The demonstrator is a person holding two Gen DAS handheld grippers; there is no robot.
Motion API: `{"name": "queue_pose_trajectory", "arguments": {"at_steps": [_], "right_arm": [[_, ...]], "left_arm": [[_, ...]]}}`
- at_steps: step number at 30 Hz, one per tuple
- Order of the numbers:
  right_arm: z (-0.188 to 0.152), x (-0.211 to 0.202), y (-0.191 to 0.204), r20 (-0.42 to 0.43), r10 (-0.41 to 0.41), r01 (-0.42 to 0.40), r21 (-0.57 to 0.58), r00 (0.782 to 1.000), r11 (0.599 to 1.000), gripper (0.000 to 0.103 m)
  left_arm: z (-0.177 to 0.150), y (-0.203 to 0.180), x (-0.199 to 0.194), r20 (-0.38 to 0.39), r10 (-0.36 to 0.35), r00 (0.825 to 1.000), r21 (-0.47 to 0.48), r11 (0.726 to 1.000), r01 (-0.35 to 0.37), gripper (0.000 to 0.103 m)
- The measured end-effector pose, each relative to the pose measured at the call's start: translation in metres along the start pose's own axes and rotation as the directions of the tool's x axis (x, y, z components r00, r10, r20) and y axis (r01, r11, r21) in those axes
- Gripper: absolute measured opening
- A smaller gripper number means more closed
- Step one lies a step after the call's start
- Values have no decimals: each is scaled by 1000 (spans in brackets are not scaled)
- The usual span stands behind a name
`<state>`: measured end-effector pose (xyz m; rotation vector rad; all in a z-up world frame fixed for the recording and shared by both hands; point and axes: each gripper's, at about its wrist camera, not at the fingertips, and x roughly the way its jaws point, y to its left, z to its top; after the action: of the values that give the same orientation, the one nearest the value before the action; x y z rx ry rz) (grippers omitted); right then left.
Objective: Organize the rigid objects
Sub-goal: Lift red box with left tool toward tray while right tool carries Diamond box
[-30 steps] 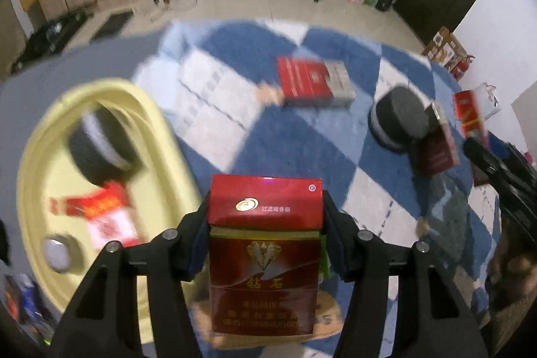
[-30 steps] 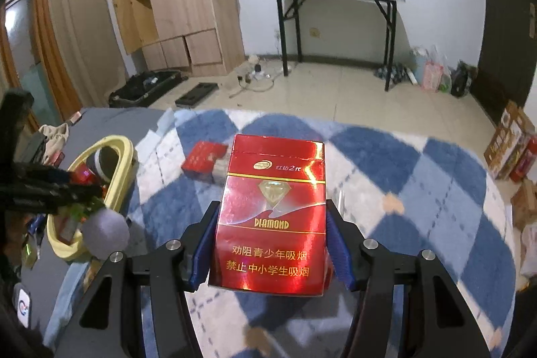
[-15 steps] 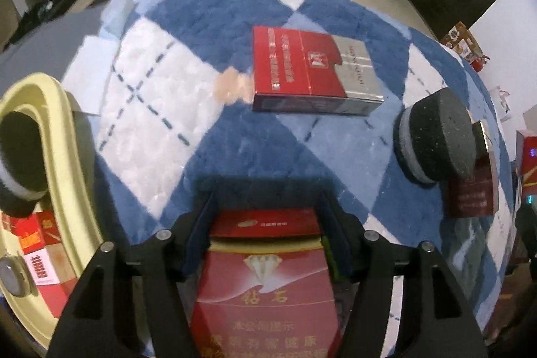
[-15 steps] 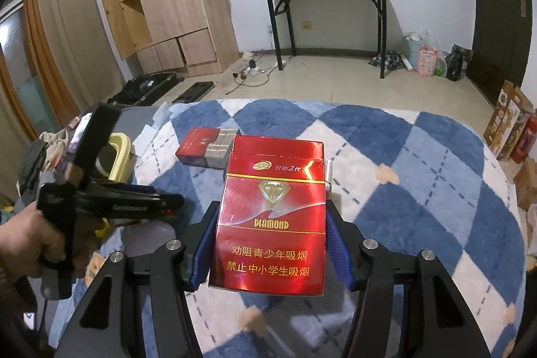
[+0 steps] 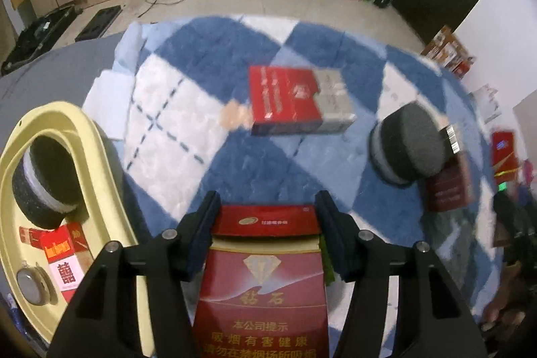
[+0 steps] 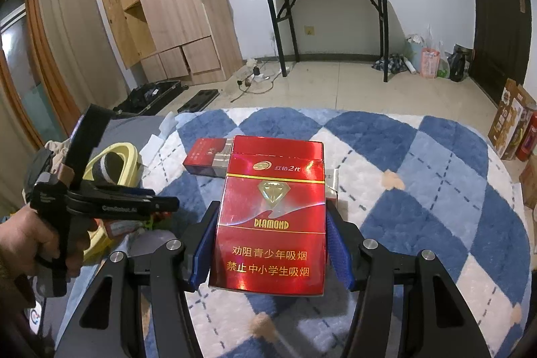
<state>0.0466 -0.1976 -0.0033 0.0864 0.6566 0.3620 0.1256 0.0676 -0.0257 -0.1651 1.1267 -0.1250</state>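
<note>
My left gripper (image 5: pixel 268 223) is shut on a dark red cigarette pack (image 5: pixel 265 277) above the blue and white rug (image 5: pixel 188 123), right of the yellow tray (image 5: pixel 84 156). The tray holds a grey sponge disc (image 5: pixel 43 183), a red and white pack (image 5: pixel 63 254) and a small round tin (image 5: pixel 30 286). My right gripper (image 6: pixel 272 237) is shut on a shiny red Diamond pack (image 6: pixel 272 223), held upright over the rug. A red and silver carton (image 5: pixel 298 101) lies mid-rug, and shows in the right wrist view (image 6: pixel 208 155). The left gripper also shows there (image 6: pixel 167 203).
A second grey sponge disc (image 5: pixel 412 145) lies on the rug's right side, with a dark red pack (image 5: pixel 448 187) against it. A black table (image 6: pixel 329 22) and a wooden wardrobe (image 6: pixel 174 15) stand at the far wall. Boxes (image 6: pixel 513 123) stand at the right.
My left gripper has risen and tilted up with its pack after dipping toward the rug. My right gripper holds its pack steady, with the view shifted slightly.
</note>
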Motion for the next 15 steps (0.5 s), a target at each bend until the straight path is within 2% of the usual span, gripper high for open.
{"name": "queue_pose_trajectory", "arguments": {"at_steps": [2, 4, 7, 10, 15], "right_arm": [[-1, -1, 0, 1, -4, 4, 0, 1000, 1000, 58], [-2, -2, -1, 2, -5, 5, 4, 1000, 1000, 58], [-2, -2, -3, -3, -8, 8, 3, 1000, 1000, 58], [-1, -1, -4, 1, -4, 4, 15, 1000, 1000, 58], [-2, 2, -1, -10, -6, 6, -1, 1000, 1000, 58]], "left_arm": [[2, 4, -4, 25, 0, 1000, -11, 1000, 0, 60], [5, 2, -9, 62, -31, 998, -6, 999, 31, 60], [8, 4, -10, 48, -84, 995, -33, 996, 85, 60], [7, 0, -4, 31, -23, 999, -9, 1000, 23, 60], [-10, 11, 3, -2, 1, 1000, 3, 1000, -1, 60]]}}
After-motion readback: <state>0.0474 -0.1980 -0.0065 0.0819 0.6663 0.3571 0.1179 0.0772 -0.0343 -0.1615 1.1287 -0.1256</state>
